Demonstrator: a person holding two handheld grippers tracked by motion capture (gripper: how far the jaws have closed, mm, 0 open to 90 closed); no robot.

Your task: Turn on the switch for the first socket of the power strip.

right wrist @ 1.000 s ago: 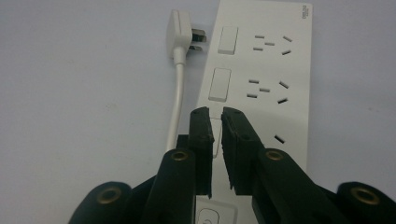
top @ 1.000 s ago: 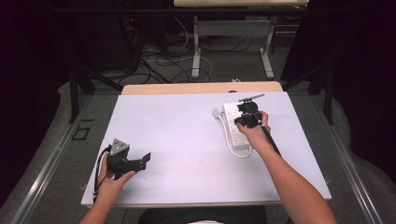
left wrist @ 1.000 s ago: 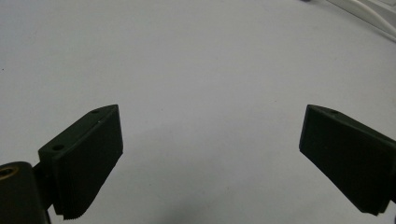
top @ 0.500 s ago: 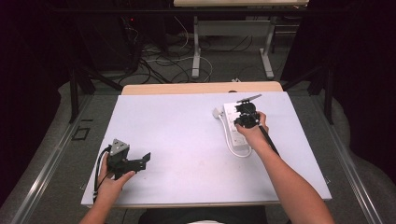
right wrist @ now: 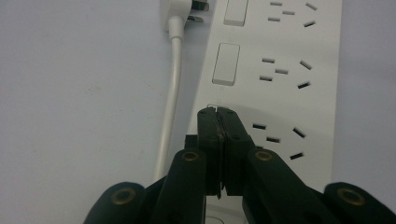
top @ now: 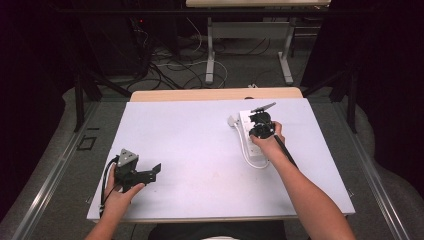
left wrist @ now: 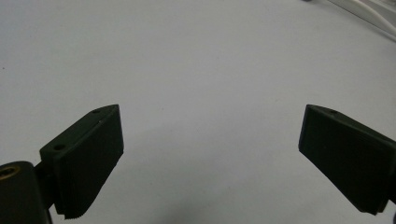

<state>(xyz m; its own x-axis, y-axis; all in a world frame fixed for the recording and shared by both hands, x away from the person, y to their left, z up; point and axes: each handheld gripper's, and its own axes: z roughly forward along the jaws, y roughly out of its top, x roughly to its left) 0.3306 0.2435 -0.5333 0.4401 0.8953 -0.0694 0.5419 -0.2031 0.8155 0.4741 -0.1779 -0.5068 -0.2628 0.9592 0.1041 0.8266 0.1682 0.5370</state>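
Note:
A white power strip (top: 246,131) lies on the right half of the white table (top: 190,135), its plug (top: 233,121) and cable beside it. My right gripper (top: 259,129) points down onto the strip. In the right gripper view its jaws (right wrist: 218,112) are shut together, with nothing between them. Their tips rest at the edge of a rocker switch that they mostly hide. Another switch (right wrist: 226,64) and several sockets of the strip (right wrist: 299,46) lie beyond, with the cable (right wrist: 170,93) and plug (right wrist: 180,11) to the left. My left gripper (top: 154,171) rests near the front left, open (left wrist: 210,154) over bare table.
A wooden strip (top: 215,94) borders the table's far edge. Beyond it, cables and desk legs (top: 210,55) stand on the floor. A loop of white cable (top: 252,162) lies by the strip's near end.
The right hand has shifted only slightly over the power strip. The left hand and its gripper have stayed in place.

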